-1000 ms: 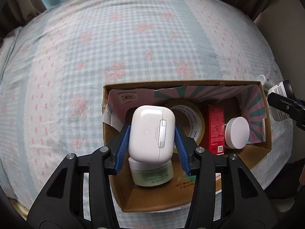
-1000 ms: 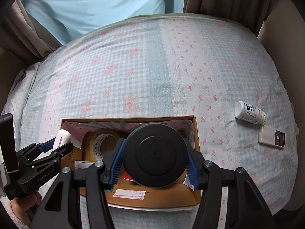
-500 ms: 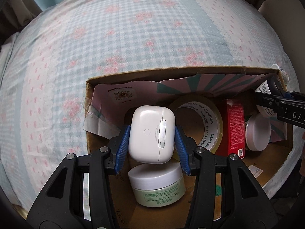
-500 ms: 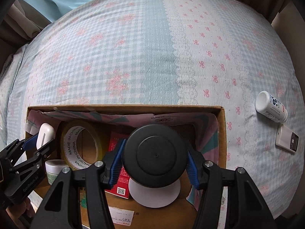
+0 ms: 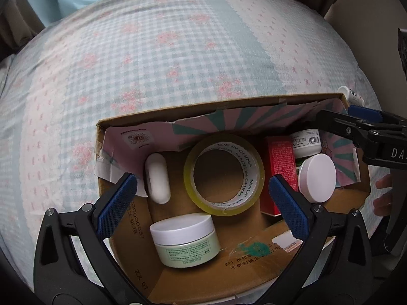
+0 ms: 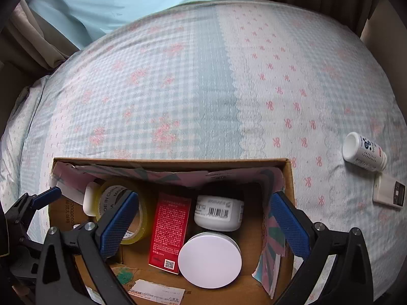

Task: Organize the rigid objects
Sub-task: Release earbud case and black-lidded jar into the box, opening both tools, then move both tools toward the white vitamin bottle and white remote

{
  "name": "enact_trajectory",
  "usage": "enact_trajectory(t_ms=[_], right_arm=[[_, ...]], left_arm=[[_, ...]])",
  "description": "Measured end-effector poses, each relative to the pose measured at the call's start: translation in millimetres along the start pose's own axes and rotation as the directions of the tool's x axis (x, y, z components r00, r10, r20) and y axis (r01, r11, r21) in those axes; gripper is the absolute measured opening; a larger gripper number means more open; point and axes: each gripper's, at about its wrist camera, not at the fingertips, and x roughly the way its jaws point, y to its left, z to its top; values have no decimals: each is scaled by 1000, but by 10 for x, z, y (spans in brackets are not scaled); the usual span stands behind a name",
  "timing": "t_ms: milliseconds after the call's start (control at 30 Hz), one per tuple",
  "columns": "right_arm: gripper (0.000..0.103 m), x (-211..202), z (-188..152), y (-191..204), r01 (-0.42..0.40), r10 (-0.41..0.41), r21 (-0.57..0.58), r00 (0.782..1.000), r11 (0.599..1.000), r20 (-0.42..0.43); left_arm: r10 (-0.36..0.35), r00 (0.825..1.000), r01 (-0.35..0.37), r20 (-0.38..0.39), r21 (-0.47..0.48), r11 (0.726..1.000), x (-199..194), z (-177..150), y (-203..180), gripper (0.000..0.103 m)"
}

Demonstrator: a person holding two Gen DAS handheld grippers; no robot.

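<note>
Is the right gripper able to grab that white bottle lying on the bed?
Probably yes. The white bottle lies in the open on the bedspread, outside the cardboard box, nothing over it. The right gripper is open and empty over the box, so it must swing right.

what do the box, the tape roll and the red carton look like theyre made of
Box: brown corrugated cardboard, matte, with torn paper edges and printed liner. Tape roll: clear yellowish glossy plastic film, seemingly wound on a white printed card core. Red carton: thin printed paperboard, slightly glossy, with sharp folded edges and a QR code.
</note>
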Motion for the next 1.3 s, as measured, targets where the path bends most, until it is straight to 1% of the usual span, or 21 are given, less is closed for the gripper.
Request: enact_trajectory(t_ms=[67,167,300,400,467,600,833,1000,1100,1200,1300], right_arm=[[103,-35,-23,-1,4,-4,-15,1000,1000,2],[103,-57,-49,-35,4,-4,-11,1000,1000,-7],[103,-99,-78,-86,8,-8,8,1000,1000,-7],[103,-180,-84,-82,13,-13,13,1000,1000,10],[103,-250,-78,-79,16,-16,17,1000,1000,17],[103,-435,-63,-52,26,-26,8,998,1000,51],[103,-803,-92,-26,15,-15,-5,997,1000,72],[103,-1154,-137,-72,47,-46,-3,992,999,115],[103,-1319,-165,-160,50,-50,8,992,999,115],[103,-1478,-207,-284,49,-48,-5,990,999,136],[103,-1672,-242,-435,80,-74,-31,985,996,157]], left_arm=[[-11,1000,11,-14,-25,1000,-1,-47,31,103],[-12,1000,12,-10,-58,998,-46,-86,79,103],[-7,1000,7,3,-76,997,-133,-100,114,103],[0,1000,1,13,-79,997,-210,-107,129,103],[0,1000,2,20,-82,997,-277,-104,142,103],[29,999,-27,18,-91,996,-431,-89,143,103],[3,998,5,67,-119,993,-833,-77,90,103],[12,995,-2,96,-106,994,-1085,-42,3,103],[29,992,-18,125,-86,996,-1251,-9,-95,103],[26,988,-17,151,-64,998,-1418,22,-228,103],[5,983,2,182,-35,999,-1598,63,-409,103]])
